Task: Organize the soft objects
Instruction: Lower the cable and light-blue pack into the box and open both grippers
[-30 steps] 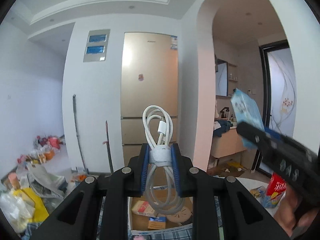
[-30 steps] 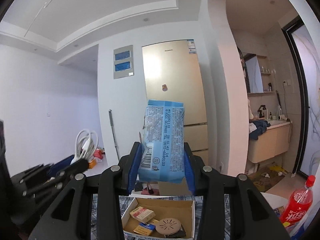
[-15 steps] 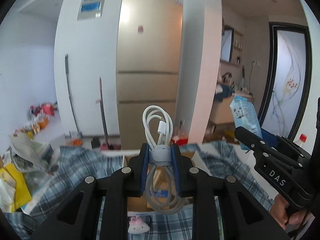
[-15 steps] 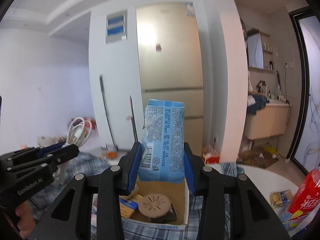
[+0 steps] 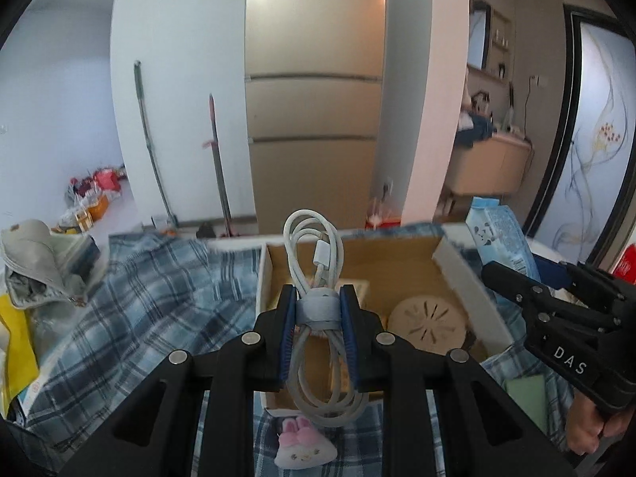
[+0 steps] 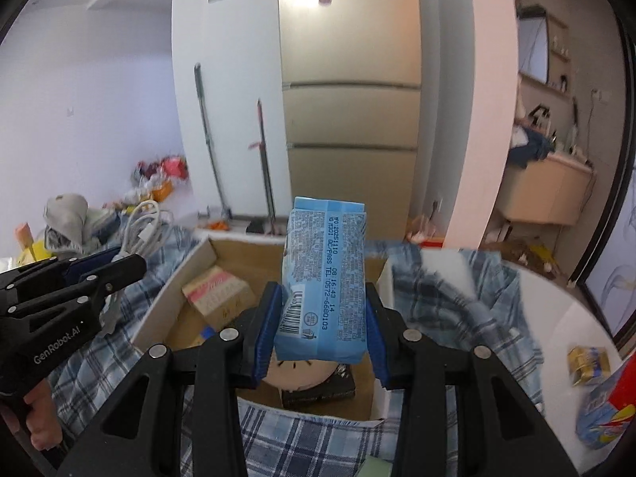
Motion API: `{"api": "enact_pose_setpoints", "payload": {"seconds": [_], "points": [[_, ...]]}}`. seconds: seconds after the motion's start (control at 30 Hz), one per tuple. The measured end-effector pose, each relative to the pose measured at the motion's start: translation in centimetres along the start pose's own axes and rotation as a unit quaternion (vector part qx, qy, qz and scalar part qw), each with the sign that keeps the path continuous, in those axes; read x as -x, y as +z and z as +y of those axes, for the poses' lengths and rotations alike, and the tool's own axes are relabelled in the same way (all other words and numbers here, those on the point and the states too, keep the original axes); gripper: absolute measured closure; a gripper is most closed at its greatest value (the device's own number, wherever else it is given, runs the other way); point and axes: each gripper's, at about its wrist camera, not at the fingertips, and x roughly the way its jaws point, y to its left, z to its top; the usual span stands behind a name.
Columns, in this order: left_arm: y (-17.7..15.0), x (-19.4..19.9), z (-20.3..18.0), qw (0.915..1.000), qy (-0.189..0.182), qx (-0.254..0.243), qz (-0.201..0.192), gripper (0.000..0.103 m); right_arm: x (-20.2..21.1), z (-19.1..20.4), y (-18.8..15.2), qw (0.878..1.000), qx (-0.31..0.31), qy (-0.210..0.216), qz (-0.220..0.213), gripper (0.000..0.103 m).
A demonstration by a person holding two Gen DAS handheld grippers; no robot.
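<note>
My left gripper point(image 5: 318, 298) is shut on a coiled white cable point(image 5: 316, 254) bound with a grey strap, held over the near left part of an open cardboard box point(image 5: 457, 274). In the right wrist view, my right gripper point(image 6: 322, 298) is shut on a blue tissue pack point(image 6: 324, 274), upright above the same cardboard box point(image 6: 175, 298). The box holds small cartons point(image 6: 216, 290) and a round tan slotted disc point(image 5: 427, 322). A small white bunny plush point(image 5: 304, 447) lies on the plaid cloth in front of the box. Each gripper shows in the other's view, side by side.
The box sits on a blue plaid cloth point(image 5: 151, 298) over a white table point(image 6: 564, 310). A grey bag and clutter point(image 5: 35, 262) lie at the left. A red bottle point(image 6: 624, 389) and a small gold packet point(image 6: 588, 361) stand at the right. A green pad point(image 5: 528, 401) lies near the right.
Both grippers have come down and tilted forward, still holding the cable and the tissue pack. The views swung from the ceiling and fridge to the box on the table.
</note>
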Motion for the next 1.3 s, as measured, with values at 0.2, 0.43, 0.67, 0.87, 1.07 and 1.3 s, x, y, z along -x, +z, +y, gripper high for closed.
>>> {"api": "enact_pose_setpoints", "payload": {"seconds": [0.2,0.43,0.67,0.87,1.07,1.3], "points": [[-1.3,-2.9,0.5,0.9988,0.003,0.004,0.049,0.080,-2.6,0.0,-0.7,0.999,-0.007,0.014,0.048,0.064],[-1.6,-3.9,1.1,0.9974,0.000,0.013,0.072,0.080,-4.1,0.0,-1.2,0.996,-0.007,0.024,0.083,0.064],[-1.7,-4.7,1.6,0.9975,-0.002,0.014,0.069,0.080,-5.1,0.0,-1.5,0.995,-0.008,0.023,0.097,0.064],[-1.7,-4.5,1.8,0.9989,-0.005,0.020,0.043,0.079,-5.3,0.1,-1.7,0.995,-0.003,0.019,0.096,0.064],[-1.4,-2.5,1.9,0.9995,0.010,0.024,-0.017,0.004,-4.4,-0.1,-1.3,0.997,-0.014,0.028,0.071,0.029],[-0.7,-1.1,1.5,0.9994,0.009,0.012,-0.031,0.004,-3.3,-0.6,-0.8,0.999,-0.016,0.016,0.048,0.029]]}}
